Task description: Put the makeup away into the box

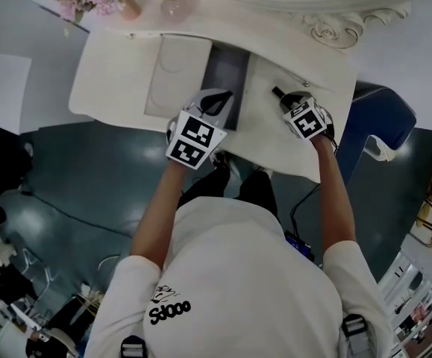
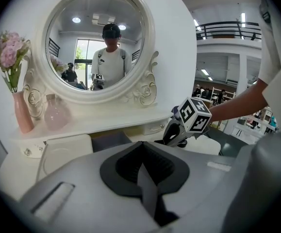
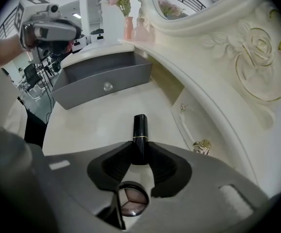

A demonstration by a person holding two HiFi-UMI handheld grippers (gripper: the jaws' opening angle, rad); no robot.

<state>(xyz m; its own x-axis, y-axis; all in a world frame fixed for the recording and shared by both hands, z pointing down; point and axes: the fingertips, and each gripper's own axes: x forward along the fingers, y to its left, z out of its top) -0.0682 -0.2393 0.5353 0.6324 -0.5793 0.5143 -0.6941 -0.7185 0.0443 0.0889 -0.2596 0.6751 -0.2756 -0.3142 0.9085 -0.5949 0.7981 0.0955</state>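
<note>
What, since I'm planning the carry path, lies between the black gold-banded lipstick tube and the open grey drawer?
Nothing: just bare cream tabletop between the black gold-banded lipstick tube and the open grey drawer, shown in the right gripper view.

This is a staged dressing corner inside a large work hall, not a home. A white carved counter [image 1: 286,144] with a round mirror [image 2: 99,42], pink flowers [image 2: 7,52] and 1 open grey drawer [image 3: 94,79] stands on a blue-grey floor [image 1: 89,177]. Behind it are a railed upper gallery [image 2: 227,29] and ceiling strip lights [image 2: 195,22].
</note>
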